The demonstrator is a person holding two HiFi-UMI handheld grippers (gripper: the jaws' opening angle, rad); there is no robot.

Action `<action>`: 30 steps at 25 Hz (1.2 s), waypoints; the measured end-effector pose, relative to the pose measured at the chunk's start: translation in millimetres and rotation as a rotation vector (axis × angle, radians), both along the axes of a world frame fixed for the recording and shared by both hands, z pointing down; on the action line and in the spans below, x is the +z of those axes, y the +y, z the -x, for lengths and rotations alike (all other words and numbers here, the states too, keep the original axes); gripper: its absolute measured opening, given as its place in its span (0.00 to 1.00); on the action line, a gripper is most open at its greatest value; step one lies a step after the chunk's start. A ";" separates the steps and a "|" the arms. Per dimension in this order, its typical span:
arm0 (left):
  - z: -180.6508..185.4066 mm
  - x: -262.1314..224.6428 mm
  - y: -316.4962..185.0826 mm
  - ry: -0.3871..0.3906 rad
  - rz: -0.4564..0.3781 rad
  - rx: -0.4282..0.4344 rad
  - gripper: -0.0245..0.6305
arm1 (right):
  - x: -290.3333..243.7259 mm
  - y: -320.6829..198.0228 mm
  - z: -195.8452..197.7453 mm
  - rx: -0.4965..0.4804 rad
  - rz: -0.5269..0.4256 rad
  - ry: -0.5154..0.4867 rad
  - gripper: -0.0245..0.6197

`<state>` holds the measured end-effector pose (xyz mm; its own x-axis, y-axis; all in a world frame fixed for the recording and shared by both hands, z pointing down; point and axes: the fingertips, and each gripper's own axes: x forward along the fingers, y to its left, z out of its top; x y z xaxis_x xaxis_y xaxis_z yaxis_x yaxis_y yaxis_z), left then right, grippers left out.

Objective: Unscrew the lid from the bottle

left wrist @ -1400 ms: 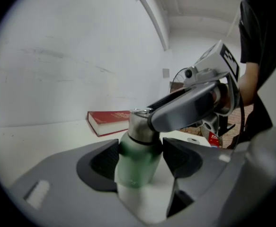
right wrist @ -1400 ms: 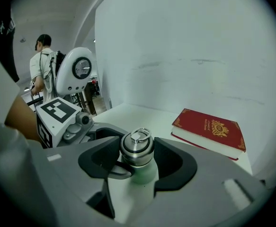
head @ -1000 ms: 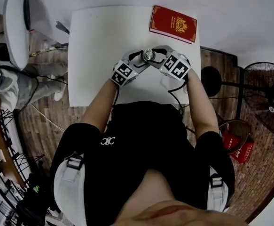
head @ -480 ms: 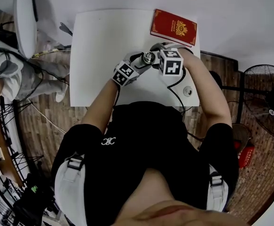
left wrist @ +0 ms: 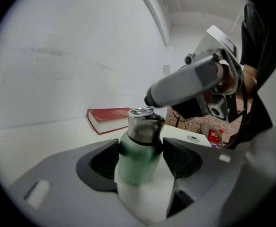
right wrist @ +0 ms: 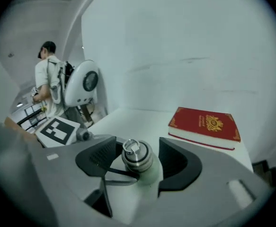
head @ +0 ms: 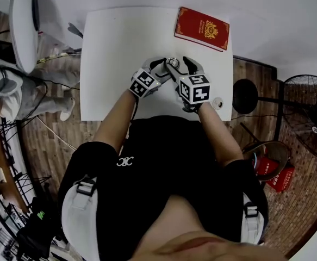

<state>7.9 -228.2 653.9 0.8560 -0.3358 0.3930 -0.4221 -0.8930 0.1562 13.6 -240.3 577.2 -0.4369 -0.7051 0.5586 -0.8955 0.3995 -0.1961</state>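
Observation:
A pale green bottle [left wrist: 135,161] with a metal lid [left wrist: 142,123] stands on the white table [head: 120,42]. My left gripper [left wrist: 138,157] is shut on the bottle's body from the left, with both pads pressing on it. My right gripper [right wrist: 138,162] comes at the lid [right wrist: 137,156] from the near side. Its jaws have just been opening and stand open, with the lid between the pads and a gap on each side. In the head view the bottle [head: 172,64] sits between the left gripper [head: 162,68] and the right gripper [head: 181,68].
A red book [head: 201,28] lies at the table's far right corner. A small round object [head: 217,103] rests near the right front edge. A fan [head: 310,113] stands on the floor to the right. A person [right wrist: 48,79] stands far off beside a white machine [right wrist: 83,86].
My right gripper has rolled and swung from the bottle's right side round to its near side, and its jaws have let go of the lid. The left gripper and the bottle have stayed put.

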 end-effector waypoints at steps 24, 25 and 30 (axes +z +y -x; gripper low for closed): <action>0.8 0.7 3.2 -0.009 -0.008 0.033 0.56 | 37.7 11.3 16.2 -0.566 0.106 0.346 0.40; 1.0 0.5 3.2 -0.009 -0.006 0.031 0.56 | 37.5 12.7 17.8 -0.640 0.101 0.386 0.40; 0.0 -0.6 3.2 -0.020 -0.001 0.022 0.56 | 43.8 21.1 17.0 -0.988 0.074 0.618 0.40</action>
